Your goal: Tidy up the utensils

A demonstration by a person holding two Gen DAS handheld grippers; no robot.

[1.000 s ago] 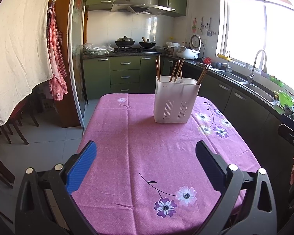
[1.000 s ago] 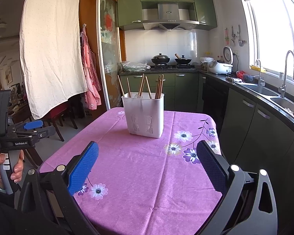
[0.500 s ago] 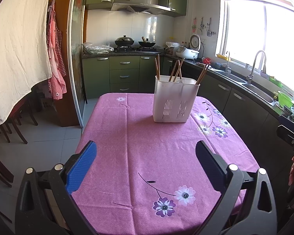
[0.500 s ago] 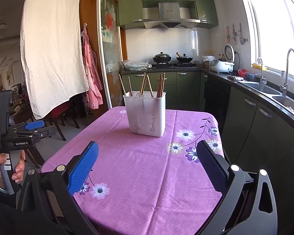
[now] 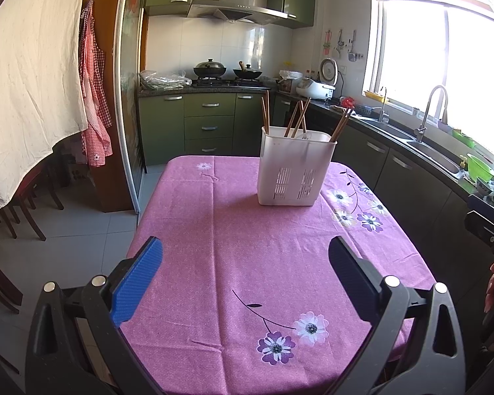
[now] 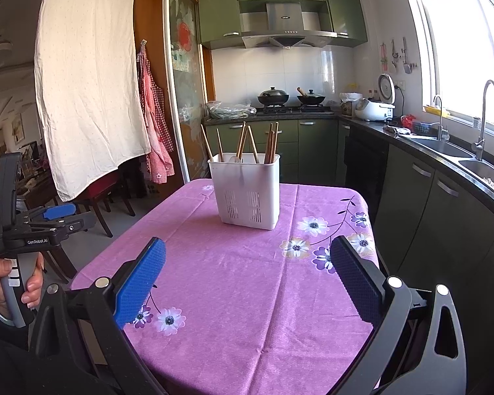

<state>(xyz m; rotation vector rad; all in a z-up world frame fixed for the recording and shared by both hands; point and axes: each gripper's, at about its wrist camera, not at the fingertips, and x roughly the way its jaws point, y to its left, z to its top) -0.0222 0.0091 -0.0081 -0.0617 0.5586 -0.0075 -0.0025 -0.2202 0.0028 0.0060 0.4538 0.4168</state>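
While your left gripper point(image 5: 245, 273) hung wide open and empty over the tablecloth point(image 5: 247, 230), well short of the holder point(image 5: 296, 169) with chopsticks point(image 5: 341, 123), your right gripper point(image 6: 247, 271) sat equally spread and empty, probably squaring up.

utensil holder point(image 6: 248, 191): 1, toward the table's far edge
chopsticks point(image 6: 271, 143): about 8, upright in holder
woks point(image 6: 273, 95): 2
faucets point(image 6: 487, 112): 2
grippers: 2
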